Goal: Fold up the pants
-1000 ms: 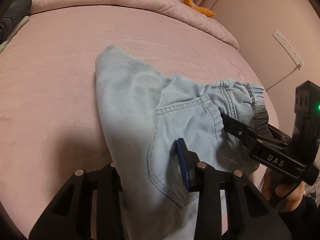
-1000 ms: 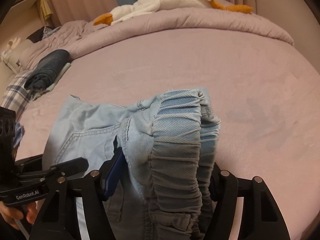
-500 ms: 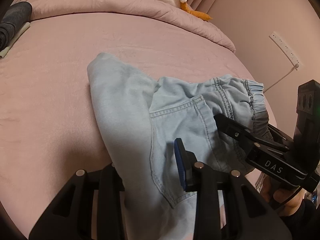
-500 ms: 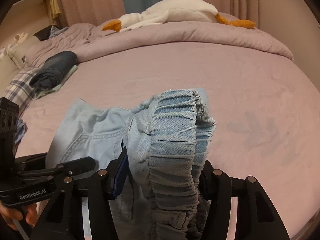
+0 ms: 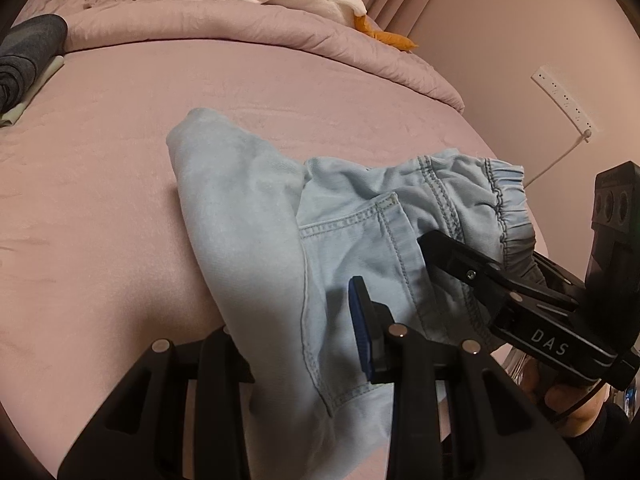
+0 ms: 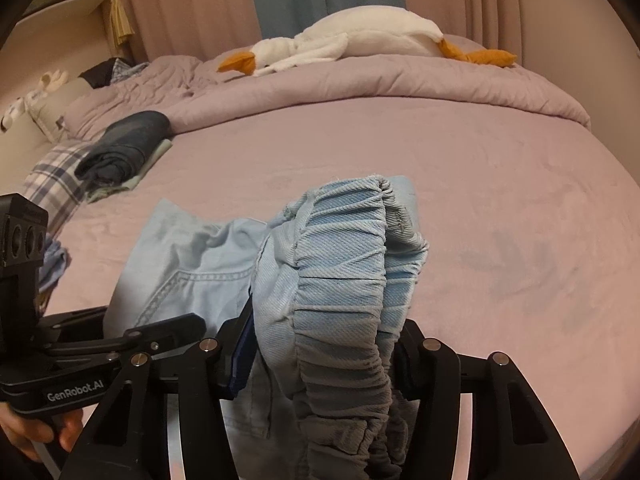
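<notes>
Left hand-held gripper clamps pants fabric; right hand-held gripper pinches elastic waistband, both low over bed.

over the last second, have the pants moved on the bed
Cannot tell. The pants sit further from the quilt in view, but the camera tilted too.

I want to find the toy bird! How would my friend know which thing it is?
Start at the big pink bed. Look to its far end, where the puffy blanket is bunched up; the stuffed goose lies stretched out on top. It is the only white thing there, with an orange beak and orange feet.
</notes>
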`<state>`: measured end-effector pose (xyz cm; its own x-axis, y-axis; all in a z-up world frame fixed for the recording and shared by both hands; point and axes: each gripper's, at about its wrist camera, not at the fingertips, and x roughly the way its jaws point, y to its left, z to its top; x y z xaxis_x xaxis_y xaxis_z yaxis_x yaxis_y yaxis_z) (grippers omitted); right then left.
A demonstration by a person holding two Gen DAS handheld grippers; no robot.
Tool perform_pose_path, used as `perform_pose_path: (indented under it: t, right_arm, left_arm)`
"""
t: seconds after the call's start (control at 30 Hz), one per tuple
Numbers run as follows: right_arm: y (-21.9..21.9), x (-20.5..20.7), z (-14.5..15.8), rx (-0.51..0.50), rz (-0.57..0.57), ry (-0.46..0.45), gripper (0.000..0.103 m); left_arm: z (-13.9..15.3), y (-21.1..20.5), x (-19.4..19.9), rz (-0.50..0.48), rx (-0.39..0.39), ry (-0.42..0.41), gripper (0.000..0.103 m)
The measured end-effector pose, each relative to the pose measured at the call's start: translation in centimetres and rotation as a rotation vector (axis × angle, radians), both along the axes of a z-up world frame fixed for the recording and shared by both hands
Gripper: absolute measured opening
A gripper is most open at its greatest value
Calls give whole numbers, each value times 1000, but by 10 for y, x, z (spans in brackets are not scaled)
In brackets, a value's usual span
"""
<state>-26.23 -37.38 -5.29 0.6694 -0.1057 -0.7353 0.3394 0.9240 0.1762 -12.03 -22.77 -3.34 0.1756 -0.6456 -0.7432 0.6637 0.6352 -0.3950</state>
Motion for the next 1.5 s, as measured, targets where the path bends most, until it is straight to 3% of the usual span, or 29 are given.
perform_pose_path:
  t: [0.73, 1.5]
  right_arm:
    - [18, 0, 24, -30, 70, -69, 57]
    - [39, 17, 33, -54, 138, -79, 57]
  left_arm:
    - [21, 27, -14, 49, -28, -41, 31]
    - [30, 60, -14, 114, -46, -65, 31]
